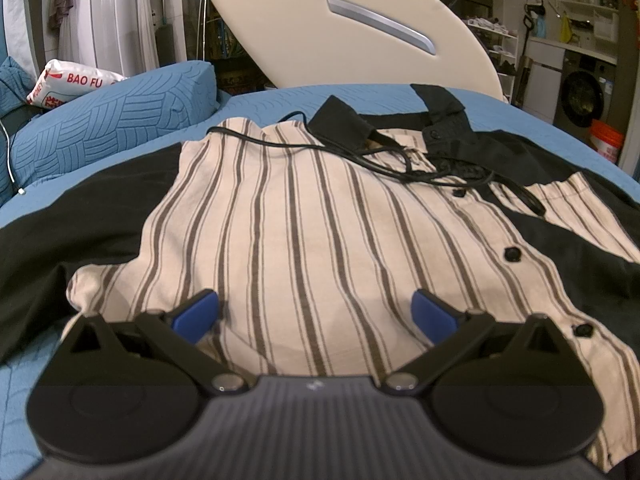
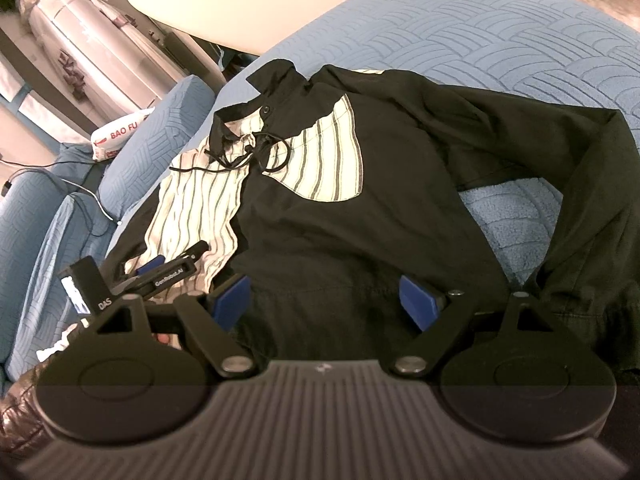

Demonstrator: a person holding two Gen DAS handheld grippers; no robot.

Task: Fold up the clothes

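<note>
Right now a shirt [image 1: 304, 216] lies spread flat on a bed [image 1: 280, 94] covered in a blue quilted spread. It is a black shirt with cream panels crossed by dark stripes, a black collar [image 1: 440, 108] at the end towards the cream headboard [image 1: 320, 20], and a row of black buttons [image 1: 511, 254] down the placket. A thin black cord [image 1: 360, 152] trails loosely over the shirt just below the collar.

The left gripper [image 1: 316, 312] hovers over the striped panel at the shirt's hem end, its blue-padded fingers [image 1: 198, 314] wide apart and holding nothing. The right gripper [image 2: 326, 304] sits over the black front of the shirt, also at the hem end, its fingers likewise spread with no cloth between them. In the right wrist view the left gripper [image 2: 160, 268] shows beside the striped panel, on the side away from the long black sleeve [image 2: 580, 208], which bends back along the shirt's body. A blue pillow [image 1: 116, 120] lies beside the shirt's shoulder, near the headboard, with a white bag [image 1: 68, 84] marked "BAO FU" behind it.
</note>
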